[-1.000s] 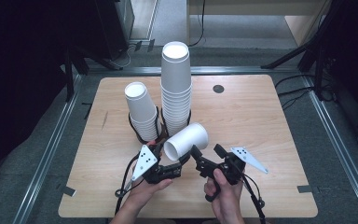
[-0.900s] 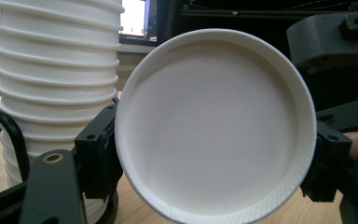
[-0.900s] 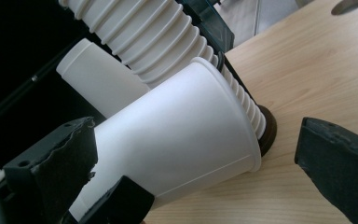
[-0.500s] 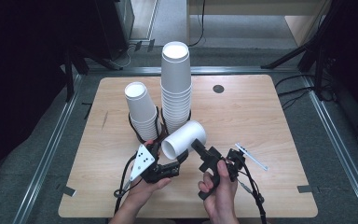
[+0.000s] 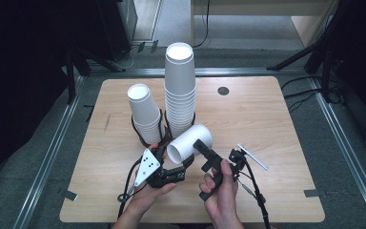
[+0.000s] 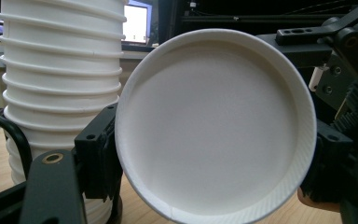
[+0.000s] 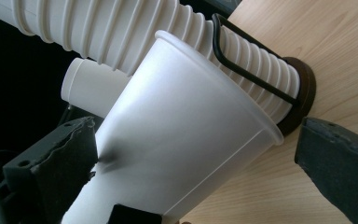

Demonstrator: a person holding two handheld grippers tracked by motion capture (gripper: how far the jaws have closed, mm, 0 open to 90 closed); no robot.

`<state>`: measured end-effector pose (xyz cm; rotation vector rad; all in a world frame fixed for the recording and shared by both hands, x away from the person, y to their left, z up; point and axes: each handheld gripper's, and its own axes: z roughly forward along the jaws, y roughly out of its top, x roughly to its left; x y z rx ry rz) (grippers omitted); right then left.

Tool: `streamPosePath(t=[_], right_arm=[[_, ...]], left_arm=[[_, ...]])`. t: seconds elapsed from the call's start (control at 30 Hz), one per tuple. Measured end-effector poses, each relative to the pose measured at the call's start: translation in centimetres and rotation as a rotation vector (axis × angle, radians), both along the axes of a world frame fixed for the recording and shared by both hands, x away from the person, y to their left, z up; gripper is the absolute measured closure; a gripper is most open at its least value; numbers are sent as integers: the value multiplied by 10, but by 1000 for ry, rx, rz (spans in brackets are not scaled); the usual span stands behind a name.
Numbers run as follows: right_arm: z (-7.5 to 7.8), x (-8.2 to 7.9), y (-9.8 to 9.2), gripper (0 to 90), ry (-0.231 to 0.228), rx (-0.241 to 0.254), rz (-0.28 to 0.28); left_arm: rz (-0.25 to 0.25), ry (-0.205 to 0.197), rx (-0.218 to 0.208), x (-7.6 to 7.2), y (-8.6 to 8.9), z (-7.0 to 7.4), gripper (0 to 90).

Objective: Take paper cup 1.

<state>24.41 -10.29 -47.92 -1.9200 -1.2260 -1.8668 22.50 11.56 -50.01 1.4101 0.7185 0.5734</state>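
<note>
- The left gripper (image 5: 183, 164) pinches the single paper cup (image 5: 189, 143) low on its rim, the cup lying on its side above the table (image 5: 276, 124) with its mouth toward the person. In the left gripper view the jaws sit pressed on either side of the cup (image 6: 214, 126) near its mouth.
- Judged from this, the step in hand is passing the cup between the two tools or turning it; the left grip should hold firm but light, since a thin paper wall will likely crease under a hard squeeze.
- The right gripper (image 5: 205, 151) reaches in at the cup's side. In the right gripper view its jaws stand spread, one close against the cup wall (image 7: 186, 135), the other well off it, so it does not grip.
- To do this well, I would close the right jaws across the wall squarely, away from the rim, and release the left only once the right has a sure hold.
- Keep the cup apart from the stacks behind it, so that neither is knocked over.
- Count, from the left in the high view: one short stack of cups (image 5: 145, 114) in a black wire holder, one tall stack of cups (image 5: 179, 86) in a second holder just beside it, one loose cup held, two grippers, and one dark round spot (image 5: 223, 90) on the far tabletop.
</note>
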Motion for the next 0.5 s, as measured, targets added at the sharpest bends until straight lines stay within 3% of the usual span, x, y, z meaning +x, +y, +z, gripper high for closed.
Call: streamPosePath(t=[0.27, 0.5], right_arm=[[-3, 4, 2, 0, 40, 76, 3], [-4, 8, 5, 0, 112, 158, 10]], left_arm=[[1, -11, 5, -1, -3, -1, 228], [16, -24, 20, -1, -2, -1, 228]])
